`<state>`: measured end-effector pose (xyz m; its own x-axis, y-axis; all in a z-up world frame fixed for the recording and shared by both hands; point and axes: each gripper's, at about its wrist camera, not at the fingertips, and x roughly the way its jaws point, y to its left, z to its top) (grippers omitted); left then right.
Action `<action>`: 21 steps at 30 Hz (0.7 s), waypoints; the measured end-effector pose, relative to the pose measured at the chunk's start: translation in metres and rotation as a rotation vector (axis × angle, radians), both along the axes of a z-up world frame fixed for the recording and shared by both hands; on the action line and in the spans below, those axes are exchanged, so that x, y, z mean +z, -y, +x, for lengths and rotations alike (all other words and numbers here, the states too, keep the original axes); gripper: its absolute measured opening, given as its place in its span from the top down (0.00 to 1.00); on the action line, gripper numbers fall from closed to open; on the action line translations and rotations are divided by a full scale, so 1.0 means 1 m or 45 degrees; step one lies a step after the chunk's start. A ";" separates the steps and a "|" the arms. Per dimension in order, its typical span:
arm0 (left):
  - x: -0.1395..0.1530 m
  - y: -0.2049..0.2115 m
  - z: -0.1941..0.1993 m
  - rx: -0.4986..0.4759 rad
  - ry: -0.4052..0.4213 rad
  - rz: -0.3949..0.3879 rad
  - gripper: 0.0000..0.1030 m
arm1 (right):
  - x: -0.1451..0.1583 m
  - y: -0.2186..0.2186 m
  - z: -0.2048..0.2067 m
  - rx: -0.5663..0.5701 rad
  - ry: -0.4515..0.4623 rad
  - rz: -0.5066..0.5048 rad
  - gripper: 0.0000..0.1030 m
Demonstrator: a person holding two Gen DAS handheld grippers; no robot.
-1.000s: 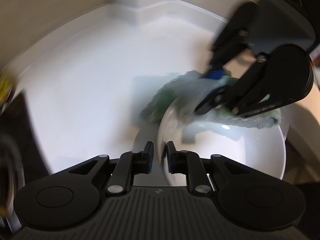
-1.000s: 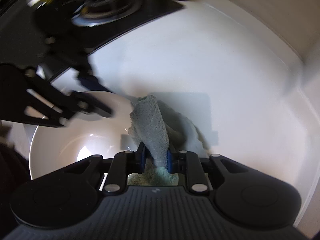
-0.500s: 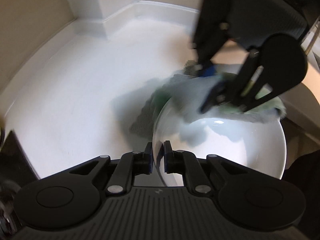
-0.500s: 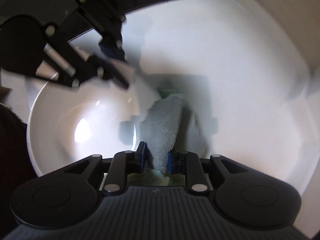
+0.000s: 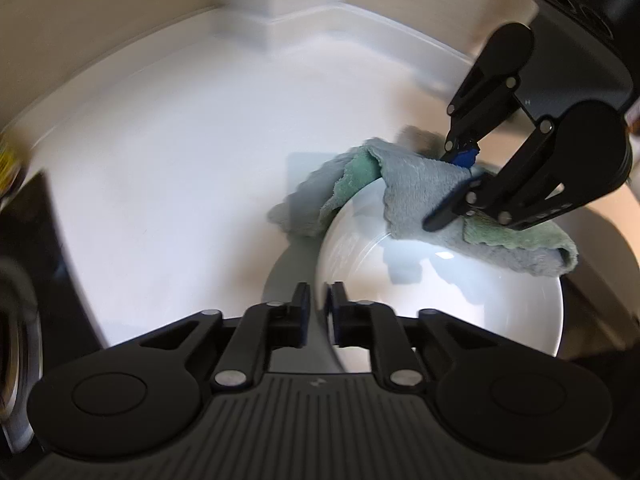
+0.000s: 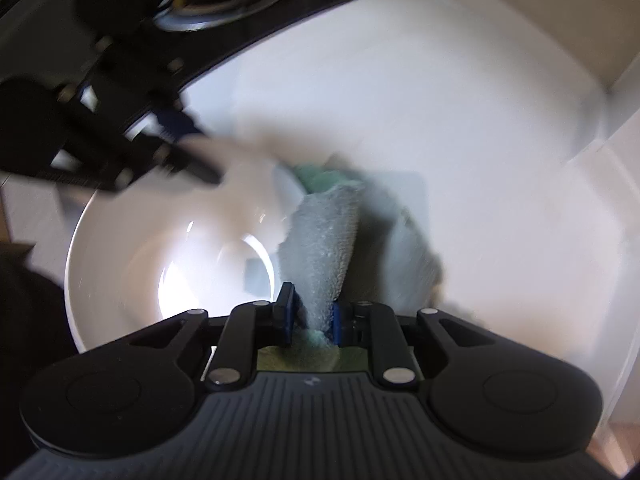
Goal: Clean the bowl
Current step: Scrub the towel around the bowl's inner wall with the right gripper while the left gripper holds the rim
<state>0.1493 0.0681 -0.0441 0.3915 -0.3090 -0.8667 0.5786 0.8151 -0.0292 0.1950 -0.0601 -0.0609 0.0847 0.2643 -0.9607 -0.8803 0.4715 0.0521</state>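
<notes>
A white bowl (image 5: 460, 292) is held tilted above the white counter. My left gripper (image 5: 317, 312) is shut on the bowl's near rim. My right gripper (image 5: 460, 192) is shut on a grey-green cloth (image 5: 420, 196) that drapes over the bowl's far rim, part inside and part hanging outside. In the right wrist view the gripper (image 6: 312, 318) pinches the cloth (image 6: 324, 248) at the edge of the bowl (image 6: 160, 256), and the left gripper (image 6: 172, 152) shows blurred at the bowl's far rim.
The white counter (image 5: 180, 152) has a raised back edge and a wall corner (image 5: 276, 12) behind. A black hob with a burner (image 6: 216, 4) lies to the left; its edge shows in the left wrist view (image 5: 28, 248).
The right gripper has dragged the cloth along the bowl's rim, back and forth. The bowl has turned slightly in the left gripper's hold. Both grippers stay shut.
</notes>
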 end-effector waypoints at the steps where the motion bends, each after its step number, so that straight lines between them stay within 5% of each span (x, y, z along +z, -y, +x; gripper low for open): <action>1: 0.002 0.001 0.001 -0.051 0.006 0.017 0.92 | 0.000 0.000 0.001 0.030 -0.026 -0.019 0.84; 5: 0.000 0.020 0.010 -0.229 0.059 0.130 0.91 | -0.001 -0.019 0.004 0.175 0.050 -0.121 0.82; 8: 0.004 0.024 0.002 -0.271 0.059 0.112 0.90 | 0.004 -0.030 0.006 0.176 0.130 -0.062 0.82; 14: 0.005 0.019 -0.005 -0.090 0.040 0.028 0.79 | 0.002 -0.031 0.013 0.034 0.117 0.056 0.85; 21: 0.005 0.005 -0.030 0.062 0.016 -0.059 0.79 | 0.000 -0.004 0.006 -0.148 0.095 0.075 0.87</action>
